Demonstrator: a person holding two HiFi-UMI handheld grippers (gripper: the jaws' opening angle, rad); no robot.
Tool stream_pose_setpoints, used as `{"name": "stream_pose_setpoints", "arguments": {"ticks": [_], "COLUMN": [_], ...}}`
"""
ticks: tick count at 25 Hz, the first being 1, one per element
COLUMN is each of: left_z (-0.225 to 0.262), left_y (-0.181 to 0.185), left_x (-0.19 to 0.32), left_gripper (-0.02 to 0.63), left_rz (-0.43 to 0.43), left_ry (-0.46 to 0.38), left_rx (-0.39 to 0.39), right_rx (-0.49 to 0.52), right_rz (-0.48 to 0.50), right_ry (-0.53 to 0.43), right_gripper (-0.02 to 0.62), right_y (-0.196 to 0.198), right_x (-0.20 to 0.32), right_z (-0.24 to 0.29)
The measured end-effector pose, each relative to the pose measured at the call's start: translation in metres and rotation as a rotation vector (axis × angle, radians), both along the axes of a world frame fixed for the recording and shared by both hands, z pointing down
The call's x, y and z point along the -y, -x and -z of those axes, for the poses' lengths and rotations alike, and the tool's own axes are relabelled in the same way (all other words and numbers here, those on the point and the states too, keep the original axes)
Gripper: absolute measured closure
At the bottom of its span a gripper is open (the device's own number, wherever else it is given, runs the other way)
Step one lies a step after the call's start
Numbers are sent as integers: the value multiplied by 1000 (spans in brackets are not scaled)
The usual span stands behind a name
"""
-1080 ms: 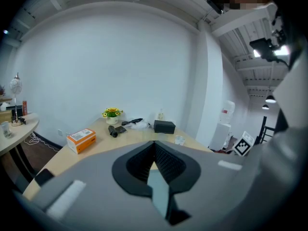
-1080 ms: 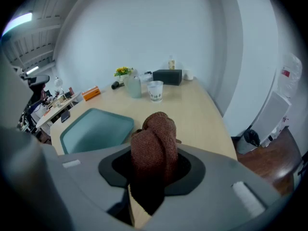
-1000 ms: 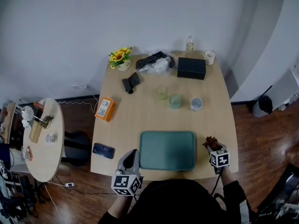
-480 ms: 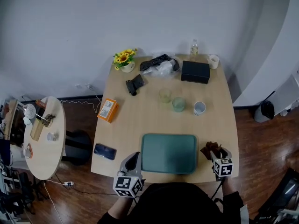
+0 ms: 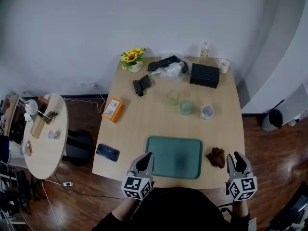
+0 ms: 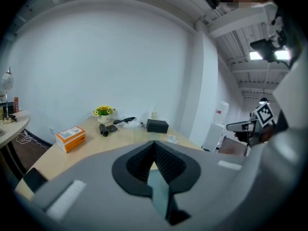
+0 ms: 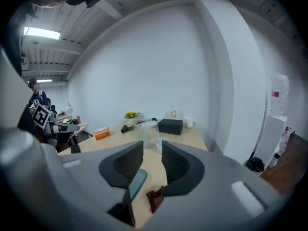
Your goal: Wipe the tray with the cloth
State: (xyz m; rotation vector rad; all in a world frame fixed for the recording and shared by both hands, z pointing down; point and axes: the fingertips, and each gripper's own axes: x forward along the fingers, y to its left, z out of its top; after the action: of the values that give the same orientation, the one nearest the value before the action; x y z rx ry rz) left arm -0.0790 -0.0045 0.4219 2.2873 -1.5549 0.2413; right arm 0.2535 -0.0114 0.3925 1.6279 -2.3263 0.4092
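A teal tray [image 5: 175, 157] lies empty at the table's near edge. A crumpled brown cloth [image 5: 216, 157] rests on the table just right of it, free of both grippers. My right gripper [image 5: 238, 160] hangs above the table's near right corner, close to the cloth but apart from it. Its jaws have just been closing and still stand open with nothing between them. In the right gripper view the cloth [image 7: 155, 198] and the tray [image 7: 137, 184] show below the right gripper [image 7: 152, 160]. My left gripper [image 5: 144, 161] is shut and empty at the tray's near left corner.
Farther back on the table are an orange box [image 5: 112, 109], a dark phone [image 5: 107, 152], two green cups [image 5: 186, 107], a white mug [image 5: 207, 112], a black box [image 5: 204, 75] and a flower pot [image 5: 133, 59]. A round side table [image 5: 45, 134] stands at the left.
The right gripper has let go of the cloth and risen back toward the person. The cloth now lies on the table beside the tray. The left gripper has hardly moved.
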Motion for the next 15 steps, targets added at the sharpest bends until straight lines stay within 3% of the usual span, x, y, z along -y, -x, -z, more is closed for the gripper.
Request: {"name": "stream_pose_setpoints", "arguments": {"ticks": [5, 15], "left_z": [0, 3], "left_y": [5, 16], "left_x": [1, -4], "left_gripper": [598, 598], "left_rz": [9, 30], "left_ry": [-1, -1], "left_rx": [2, 4], "right_rx": [-17, -21], "right_rz": [-21, -18], "right_ry": [-44, -32], "right_gripper": [491, 502], "right_y": [2, 9], "right_x": [5, 8], "right_z": [8, 7]}}
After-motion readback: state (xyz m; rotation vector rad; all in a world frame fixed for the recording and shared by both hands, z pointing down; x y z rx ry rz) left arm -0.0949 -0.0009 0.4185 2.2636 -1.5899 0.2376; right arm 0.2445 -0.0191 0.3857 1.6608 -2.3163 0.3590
